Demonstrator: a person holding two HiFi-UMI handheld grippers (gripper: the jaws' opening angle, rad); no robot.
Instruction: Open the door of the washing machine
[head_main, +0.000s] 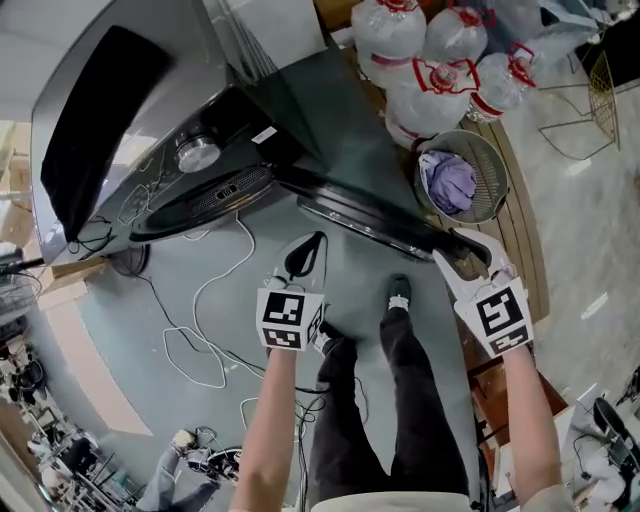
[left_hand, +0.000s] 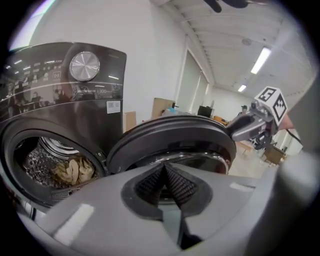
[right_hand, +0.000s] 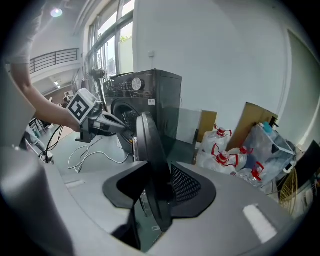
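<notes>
The right gripper (head_main: 462, 252) clamps the rim of the dark round washing-machine door (right_hand: 147, 145), which stands swung open; the left gripper (head_main: 305, 258) is pinched together, empty.

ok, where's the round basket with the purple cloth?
Head view, upper right: the basket sits just below the water bottles, right of the open washer door whose far edge the right tool grips.
</notes>
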